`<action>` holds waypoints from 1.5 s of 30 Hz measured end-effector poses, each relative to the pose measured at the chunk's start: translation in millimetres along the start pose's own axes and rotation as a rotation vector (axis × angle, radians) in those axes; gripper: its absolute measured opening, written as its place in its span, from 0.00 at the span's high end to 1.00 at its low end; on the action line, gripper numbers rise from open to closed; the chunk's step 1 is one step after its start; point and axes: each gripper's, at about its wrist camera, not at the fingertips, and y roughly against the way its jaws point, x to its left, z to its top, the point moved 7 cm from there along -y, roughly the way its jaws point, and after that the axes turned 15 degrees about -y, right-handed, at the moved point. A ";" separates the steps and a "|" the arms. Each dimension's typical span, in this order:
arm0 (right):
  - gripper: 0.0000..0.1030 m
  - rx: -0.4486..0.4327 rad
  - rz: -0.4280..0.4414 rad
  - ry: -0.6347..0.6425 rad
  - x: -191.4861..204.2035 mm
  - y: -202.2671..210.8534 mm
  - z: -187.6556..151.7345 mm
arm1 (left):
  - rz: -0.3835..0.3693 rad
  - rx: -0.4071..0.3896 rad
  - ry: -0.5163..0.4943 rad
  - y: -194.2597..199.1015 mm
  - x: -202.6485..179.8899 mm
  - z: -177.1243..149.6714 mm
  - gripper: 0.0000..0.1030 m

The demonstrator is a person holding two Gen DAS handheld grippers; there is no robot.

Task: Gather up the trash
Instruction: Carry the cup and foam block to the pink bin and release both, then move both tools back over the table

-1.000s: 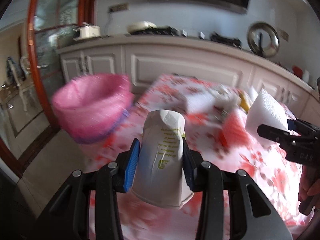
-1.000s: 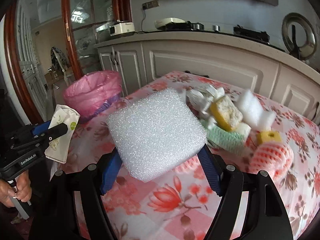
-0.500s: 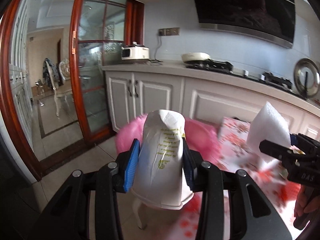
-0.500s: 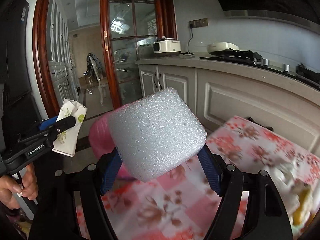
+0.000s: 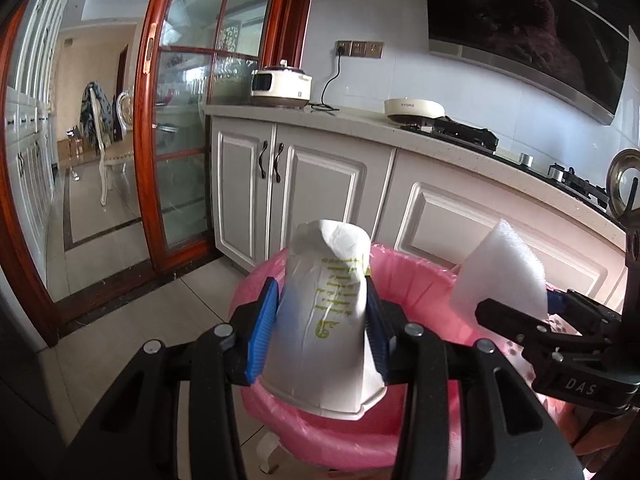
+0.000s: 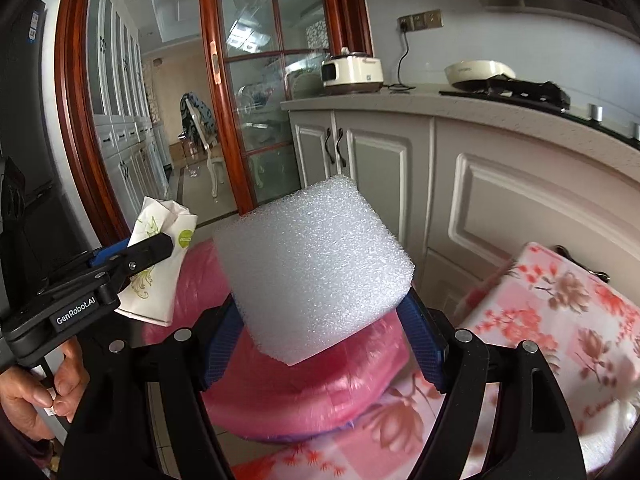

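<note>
Grippers are both loaded and now hanging over the bin. The left gripper (image 5: 320,330) is clamping a crumpled paper cup (image 5: 326,316) between its blue pads, which are pressing on the cup's flanks; its jaws have just been opening slightly, yet the cup is still seated between them. The right gripper (image 6: 320,332) is carrying a white foam block (image 6: 314,266), and its jaws have just been opening wider; in the right wrist view the block appears to be sitting loosely between the pads rather than being squeezed, so release is judged to be under way. A second ago both views were showing the flowered table; now the pink-lined trash bin (image 5: 416,288) is lying directly beneath both loads, beside the table's edge (image 6: 532,312). Transport is therefore judged complete, with dropping remaining. The cup's long axis is running along the fingers, crushed base pointing away from the camera, open rim toward it. The block's broad face is tilting upward, one corner pointing down at the bin.
</note>
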 end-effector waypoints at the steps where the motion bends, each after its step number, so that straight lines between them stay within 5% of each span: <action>1: 0.18 0.010 0.013 -0.006 -0.7 -4.8 0.0 | -0.005 0.003 0.008 -4.2 2.8 -0.9 0.55; 3: 0.17 0.007 0.021 -0.010 -2.4 -7.8 -1.7 | 0.009 0.002 0.016 -8.7 8.1 -2.1 0.39; 7: 0.17 0.012 0.018 -0.029 -10.9 -8.5 -4.5 | 0.032 0.015 0.010 -11.8 9.1 -5.6 0.39; 12: 0.17 0.000 0.000 -0.017 -15.1 9.4 -10.1 | 0.082 0.011 -0.013 5.0 3.4 -9.5 0.26; 22: 0.16 -0.104 -0.041 0.014 -24.5 110.5 -26.8 | 0.133 -0.160 -0.032 100.0 -48.7 -2.2 0.05; 29: 0.15 -0.139 -0.158 -0.019 -69.5 198.3 -64.5 | -0.011 -0.179 -0.008 133.1 -121.7 -14.9 0.05; 42: 0.15 -0.181 -0.460 -0.236 -205.0 327.4 -140.4 | -0.324 -0.010 -0.162 133.8 -284.7 -59.6 0.05; 45: 0.15 -0.178 -0.520 -0.292 -236.6 347.1 -153.6 | -0.325 0.015 -0.218 129.3 -312.2 -67.2 0.05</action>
